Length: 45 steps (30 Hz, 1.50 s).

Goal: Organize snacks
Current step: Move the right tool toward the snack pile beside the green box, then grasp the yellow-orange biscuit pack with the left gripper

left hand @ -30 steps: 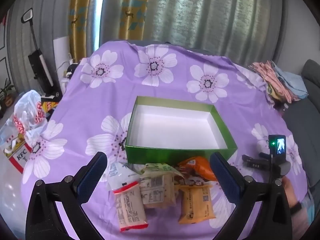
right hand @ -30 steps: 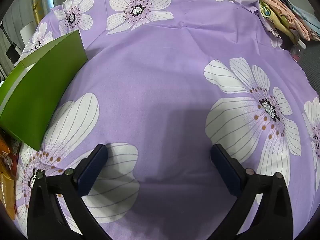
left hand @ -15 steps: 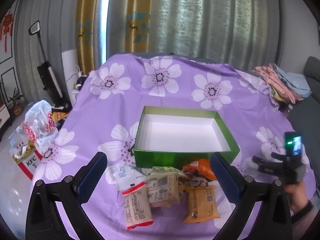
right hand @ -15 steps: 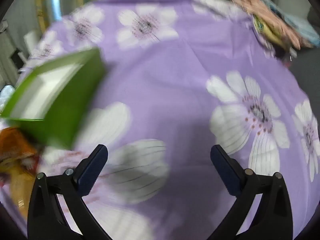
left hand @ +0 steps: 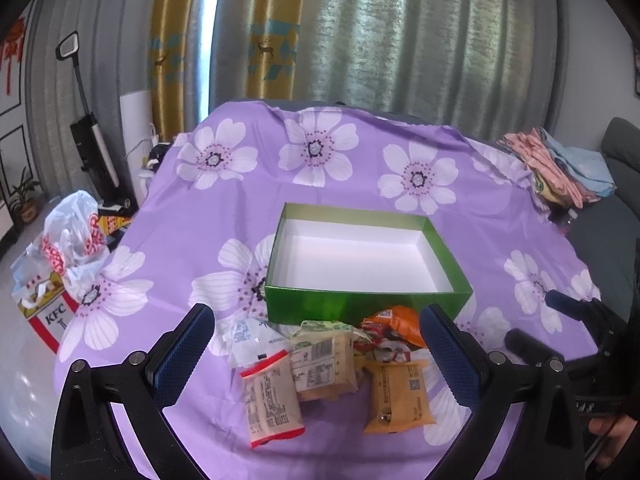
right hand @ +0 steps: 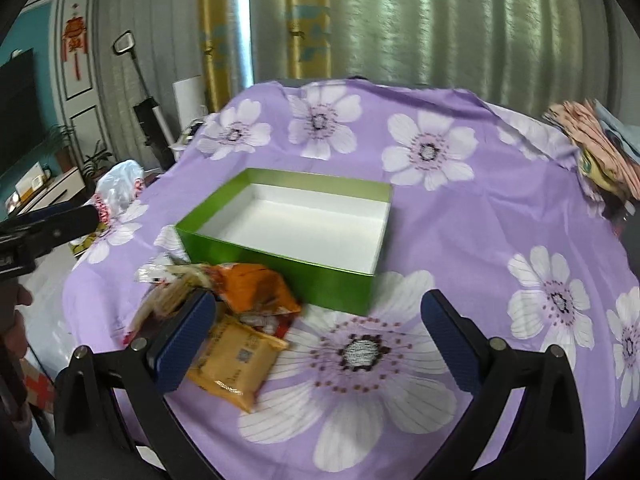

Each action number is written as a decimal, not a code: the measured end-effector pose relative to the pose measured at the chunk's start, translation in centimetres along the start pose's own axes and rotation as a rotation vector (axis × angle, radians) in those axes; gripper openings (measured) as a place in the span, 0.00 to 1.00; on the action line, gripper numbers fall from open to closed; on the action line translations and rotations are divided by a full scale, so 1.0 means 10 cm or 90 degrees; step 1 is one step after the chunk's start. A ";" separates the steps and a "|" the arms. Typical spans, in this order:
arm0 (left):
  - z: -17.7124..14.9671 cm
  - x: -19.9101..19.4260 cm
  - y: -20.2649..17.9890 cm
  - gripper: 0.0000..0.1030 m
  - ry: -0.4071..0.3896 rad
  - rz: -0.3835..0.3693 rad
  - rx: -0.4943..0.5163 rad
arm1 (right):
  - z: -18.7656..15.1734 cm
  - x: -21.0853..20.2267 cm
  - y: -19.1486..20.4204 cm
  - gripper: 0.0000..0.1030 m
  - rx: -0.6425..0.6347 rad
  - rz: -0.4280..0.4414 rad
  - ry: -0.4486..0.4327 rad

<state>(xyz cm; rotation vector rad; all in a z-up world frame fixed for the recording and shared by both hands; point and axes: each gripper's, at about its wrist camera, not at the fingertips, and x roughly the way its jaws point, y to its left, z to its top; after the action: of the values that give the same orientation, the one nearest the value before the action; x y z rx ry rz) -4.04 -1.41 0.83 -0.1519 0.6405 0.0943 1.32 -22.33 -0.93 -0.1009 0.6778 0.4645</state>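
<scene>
The right gripper's (right hand: 316, 340) left finger (right hand: 182, 344) hides part of the snack pile (right hand: 224, 300), which is blurred; printed wording on the packets (left hand: 272, 396) ahead of the left gripper (left hand: 316, 354) is too small to read.

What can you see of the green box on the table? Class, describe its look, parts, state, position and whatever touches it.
The green box is a shallow, rectangular, lidless tray with glossy green outer walls and a plain white inside, likely cardboard. It sits flat and upright on the purple flowered cloth, near the table's middle. Nothing lies in it. The snack packets are piled against its near wall, the orange packet close to or touching that wall. Neither gripper touches it.
</scene>
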 end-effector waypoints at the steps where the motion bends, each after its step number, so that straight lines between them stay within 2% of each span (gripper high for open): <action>1: -0.01 0.00 0.00 0.99 0.000 -0.002 0.001 | 0.00 0.00 0.03 1.00 -0.002 0.004 0.002; 12: -0.04 -0.04 0.02 0.99 0.001 -0.012 0.002 | 0.00 -0.09 0.39 1.00 -0.048 0.025 -0.004; 29: -0.15 0.05 -0.07 0.99 0.033 -0.028 0.007 | -0.16 -0.09 0.38 1.00 -0.036 0.034 0.018; 33: -0.21 0.15 -0.09 0.99 0.070 -0.063 -0.001 | -0.21 -0.06 0.32 1.00 -0.026 0.039 0.030; 35: -0.25 0.23 -0.11 0.99 0.094 -0.100 -0.006 | -0.26 -0.03 0.30 1.00 -0.022 0.043 0.040; 36: -0.28 0.29 -0.11 0.99 0.114 -0.138 -0.014 | -0.28 -0.01 0.29 1.00 -0.022 0.044 0.046; 38: -0.34 0.37 -0.12 0.99 0.150 -0.182 -0.027 | -0.34 0.03 0.26 1.00 -0.019 0.048 0.057; 43: -0.55 0.56 -0.19 0.99 0.213 -0.182 -0.010 | -0.52 0.16 0.19 1.00 -0.009 0.082 0.093; 45: -0.64 0.63 -0.18 0.99 0.234 -0.195 -0.026 | -0.62 0.24 0.18 1.00 -0.006 0.092 0.109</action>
<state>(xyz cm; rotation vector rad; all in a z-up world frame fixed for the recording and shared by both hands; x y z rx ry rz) -2.47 -4.02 -7.83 -0.3099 0.9746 -0.2211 -1.45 -21.27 -7.09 -0.1019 0.8554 0.6018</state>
